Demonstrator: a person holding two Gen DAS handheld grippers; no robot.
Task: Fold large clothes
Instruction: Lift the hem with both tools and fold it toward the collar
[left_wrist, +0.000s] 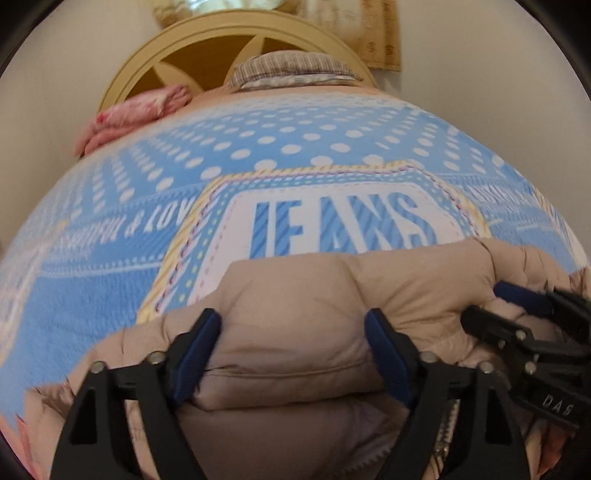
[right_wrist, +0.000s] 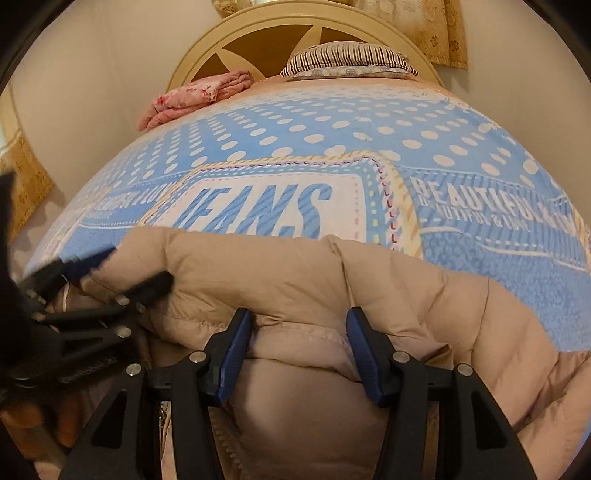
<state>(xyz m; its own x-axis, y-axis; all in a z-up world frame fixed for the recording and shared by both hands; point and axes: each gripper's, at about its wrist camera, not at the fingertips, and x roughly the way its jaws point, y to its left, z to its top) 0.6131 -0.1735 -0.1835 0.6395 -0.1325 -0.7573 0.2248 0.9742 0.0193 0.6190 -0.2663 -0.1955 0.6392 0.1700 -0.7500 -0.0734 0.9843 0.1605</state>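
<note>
Left wrist: left gripper (left_wrist: 293, 349) straddles folded beige puffer jacket (left_wrist: 295, 295).

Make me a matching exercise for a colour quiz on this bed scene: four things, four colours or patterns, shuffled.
Things:
1. puffer jacket
2. bedspread
3. folded blanket
4. pillow

Colours:
A. pink
B. striped
C. beige
D. blue with white dots

Pairs: 1-C, 2-D, 3-A, 4-B
</note>
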